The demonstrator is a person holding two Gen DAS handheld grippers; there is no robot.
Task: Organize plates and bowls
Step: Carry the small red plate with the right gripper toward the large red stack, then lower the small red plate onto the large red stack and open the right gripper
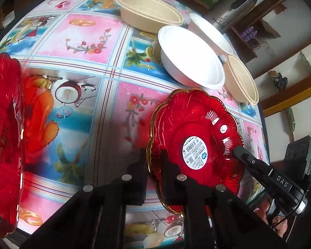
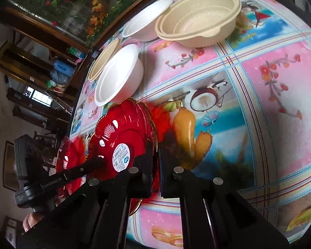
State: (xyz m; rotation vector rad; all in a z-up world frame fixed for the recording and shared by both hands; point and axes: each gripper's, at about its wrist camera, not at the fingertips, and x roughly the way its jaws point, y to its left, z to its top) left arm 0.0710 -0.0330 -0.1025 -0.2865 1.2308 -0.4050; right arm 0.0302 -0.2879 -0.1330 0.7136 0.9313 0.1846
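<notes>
Both claws clench the same red plate [image 1: 197, 137] by opposite rim edges: left claw [image 1: 153, 166], right claw [image 2: 155, 166], tilted above the bench [image 1: 105, 95].

Mid surface [image 1: 89, 95] open for me; bowls [image 1: 188, 62] crowd far edge, red plate [image 1: 197, 124] blocks the near edge.

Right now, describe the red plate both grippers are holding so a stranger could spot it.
On the fruit-print tablecloth, nearest the cluster of white and beige bowls, sits a scalloped red plate with a gold rim. Unlike the other red plate, it carries a round white barcode sticker.
</notes>
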